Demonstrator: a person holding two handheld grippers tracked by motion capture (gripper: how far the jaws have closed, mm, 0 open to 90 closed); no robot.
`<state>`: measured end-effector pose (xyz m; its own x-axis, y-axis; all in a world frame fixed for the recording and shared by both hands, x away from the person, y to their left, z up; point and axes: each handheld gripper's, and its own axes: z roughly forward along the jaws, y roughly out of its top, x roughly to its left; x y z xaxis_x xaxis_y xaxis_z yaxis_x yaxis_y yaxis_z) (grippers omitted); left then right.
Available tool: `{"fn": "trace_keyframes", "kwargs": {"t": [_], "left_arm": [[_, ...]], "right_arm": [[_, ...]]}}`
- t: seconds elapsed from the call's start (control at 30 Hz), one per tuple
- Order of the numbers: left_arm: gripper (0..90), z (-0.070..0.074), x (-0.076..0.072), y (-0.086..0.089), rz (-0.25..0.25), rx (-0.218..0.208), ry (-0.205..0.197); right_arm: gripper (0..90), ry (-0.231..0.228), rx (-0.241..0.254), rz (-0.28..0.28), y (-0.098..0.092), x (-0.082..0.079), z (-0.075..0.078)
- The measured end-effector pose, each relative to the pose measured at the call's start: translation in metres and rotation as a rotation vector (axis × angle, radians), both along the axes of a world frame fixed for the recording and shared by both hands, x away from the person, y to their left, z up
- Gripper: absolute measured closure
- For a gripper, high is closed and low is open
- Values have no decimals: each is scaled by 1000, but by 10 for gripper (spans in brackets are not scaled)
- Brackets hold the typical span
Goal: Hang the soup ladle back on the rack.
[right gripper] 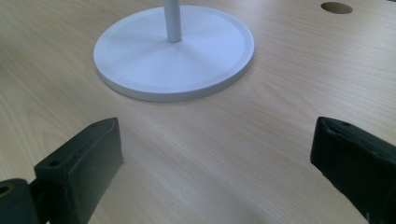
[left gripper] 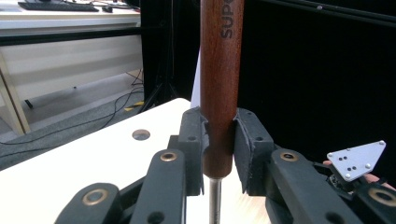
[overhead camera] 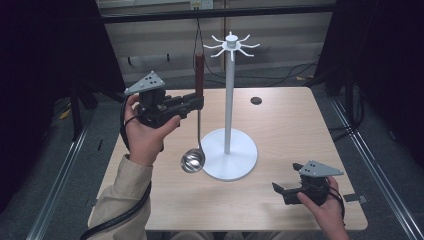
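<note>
on a pale wooden counter (overhead camera: 280,125) ringed by dark curtains, the left tongs (overhead camera: 198,103) clench a ladle's (overhead camera: 198,80) wooden handle, lifted upright beside the white hook stand (overhead camera: 229,125). hanging it on a hook appears yet to come; the right tongs (overhead camera: 281,191) rest released on the counter.

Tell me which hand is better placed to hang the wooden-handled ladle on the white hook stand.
Left. The left gripper already clamps the wooden-handled steel ladle upright beside the white hook stand, handle top near the hooks. The right gripper rests open and empty, low at the table's near edge.
</note>
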<state>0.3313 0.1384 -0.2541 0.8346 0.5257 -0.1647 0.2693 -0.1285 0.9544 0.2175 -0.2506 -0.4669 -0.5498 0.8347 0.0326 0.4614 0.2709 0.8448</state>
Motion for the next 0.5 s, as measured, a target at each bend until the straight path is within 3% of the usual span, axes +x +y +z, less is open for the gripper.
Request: {"fn": "trace_keyframes", "kwargs": {"t": [0.5], "left_arm": [[745,9,-2,-10,-16,-1,-24]], "right_arm": [[17,4,-3,0,0,0,0]]}}
